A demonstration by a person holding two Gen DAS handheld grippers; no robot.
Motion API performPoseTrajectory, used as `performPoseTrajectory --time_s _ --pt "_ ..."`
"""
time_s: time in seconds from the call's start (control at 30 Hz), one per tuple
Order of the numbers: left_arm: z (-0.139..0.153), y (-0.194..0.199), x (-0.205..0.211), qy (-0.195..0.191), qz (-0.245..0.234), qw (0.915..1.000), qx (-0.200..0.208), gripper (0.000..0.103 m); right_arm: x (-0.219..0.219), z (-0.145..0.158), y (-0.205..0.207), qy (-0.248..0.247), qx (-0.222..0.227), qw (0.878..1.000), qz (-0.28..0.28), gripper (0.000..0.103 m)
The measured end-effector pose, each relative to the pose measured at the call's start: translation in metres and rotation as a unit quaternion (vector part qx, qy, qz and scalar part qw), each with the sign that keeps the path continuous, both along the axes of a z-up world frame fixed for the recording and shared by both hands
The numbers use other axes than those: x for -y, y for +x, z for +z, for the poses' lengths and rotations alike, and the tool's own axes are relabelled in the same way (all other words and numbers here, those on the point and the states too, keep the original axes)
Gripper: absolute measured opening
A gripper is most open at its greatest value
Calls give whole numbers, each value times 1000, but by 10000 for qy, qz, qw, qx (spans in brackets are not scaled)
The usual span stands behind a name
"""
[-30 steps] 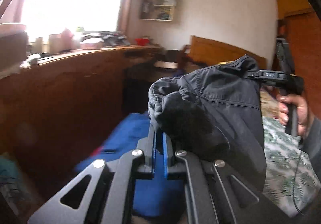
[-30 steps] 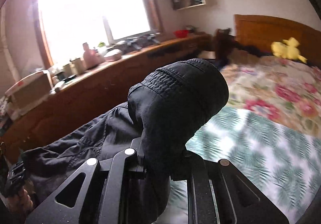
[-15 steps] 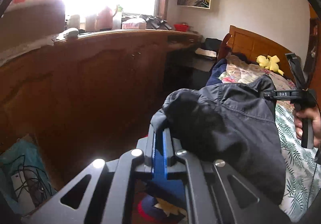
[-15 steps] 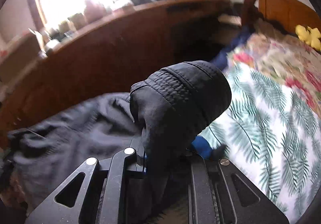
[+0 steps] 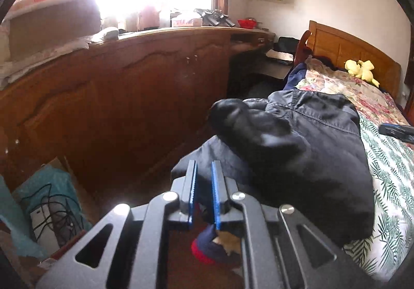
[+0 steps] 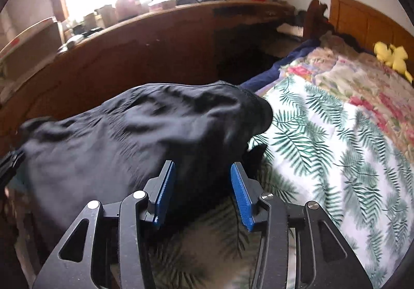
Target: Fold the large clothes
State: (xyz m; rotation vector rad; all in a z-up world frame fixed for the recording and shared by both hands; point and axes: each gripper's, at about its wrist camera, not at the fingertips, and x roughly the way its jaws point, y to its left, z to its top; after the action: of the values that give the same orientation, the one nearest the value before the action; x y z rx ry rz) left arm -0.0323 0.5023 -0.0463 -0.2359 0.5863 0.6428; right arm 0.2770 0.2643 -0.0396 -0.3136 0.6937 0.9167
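A dark navy jacket (image 5: 305,149) lies bunched on the near left edge of the bed; in the right wrist view it (image 6: 134,133) spreads left of the fern-print sheet. My left gripper (image 5: 204,172) is open with a narrow gap between its blue pads, just short of the jacket's hem, holding nothing. My right gripper (image 6: 203,172) is open wide, its blue pads on either side of the jacket's near edge without pinching it. The right gripper's tip also shows at the right edge of the left wrist view (image 5: 396,131).
The bed (image 6: 336,133) has a fern-print sheet, a floral quilt (image 5: 344,87) and a yellow plush toy (image 5: 361,70) by the wooden headboard. A long wooden cabinet (image 5: 116,87) runs along the left. A bag with cables (image 5: 49,206) and a red and blue slipper (image 5: 209,247) lie on the floor.
Both grippers have opened and let go of the jacket. It has dropped from being held up in the air onto the bed edge.
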Motion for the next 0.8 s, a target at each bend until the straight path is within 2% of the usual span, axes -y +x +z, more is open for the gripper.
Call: performPoseTrajectory --time_s 0.17,0.3,0.47,0.63,0.7,0.8 --pt "21 -7 32 183 -83 9998 83 11 49 14 -54 34 622 9980 125 46" --pt "38 -6 66 339 -302 9988 189 12 87 23 -83 164 775 9967 155 47" --pt "62 2 119 420 -792 9951 410 18 138 34 -109 346 879 9955 66 49" --pt "77 19 182 415 -1417 9872 601 25 197 40 -125 499 913 9943 -250 63" --pt "82 27 206 467 -1631 9834 646 27 223 42 -132 462 957 9934 -438 74" --pt "90 37 250 533 -2022 9750 746 30 256 44 -139 455 1014 9916 -662 78"
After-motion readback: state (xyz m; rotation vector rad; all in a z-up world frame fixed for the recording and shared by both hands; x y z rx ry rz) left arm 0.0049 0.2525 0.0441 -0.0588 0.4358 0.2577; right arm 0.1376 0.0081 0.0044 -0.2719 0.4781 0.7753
